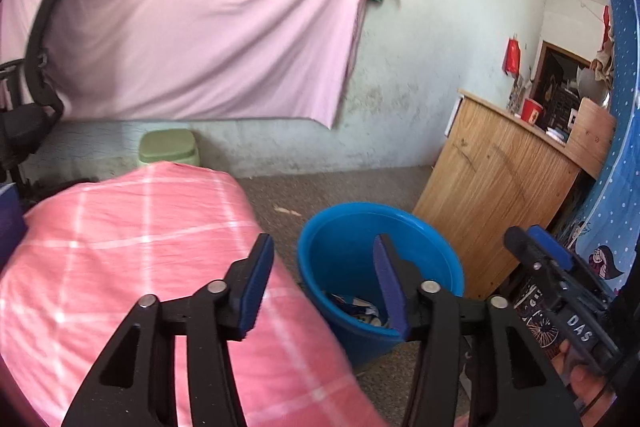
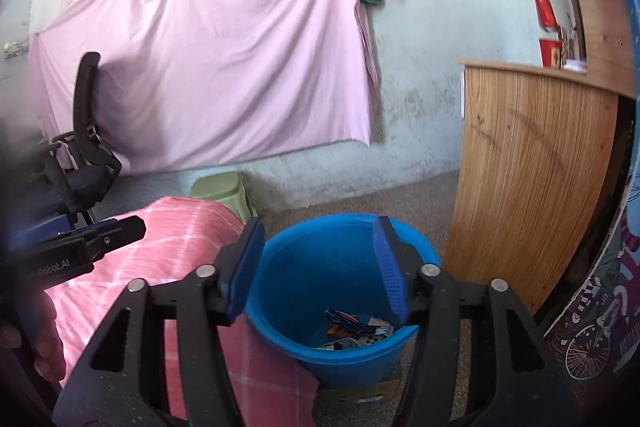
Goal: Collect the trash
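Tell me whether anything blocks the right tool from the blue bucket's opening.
Nothing visible does. The right tool is open and empty above the blue bucket, whose mouth is uncovered, with wrappers at the bottom. The pink checked cloth lies beside the bucket, left of it.

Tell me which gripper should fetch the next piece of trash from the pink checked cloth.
Left gripper, probably. It is open, empty and aimed partly over the pink checked cloth. The right gripper, also open and empty, faces the round blue plastic bucket holding wrappers.

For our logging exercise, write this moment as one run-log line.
left gripper: open, empty | right gripper: open, empty, over blue bucket | wrappers: in bucket
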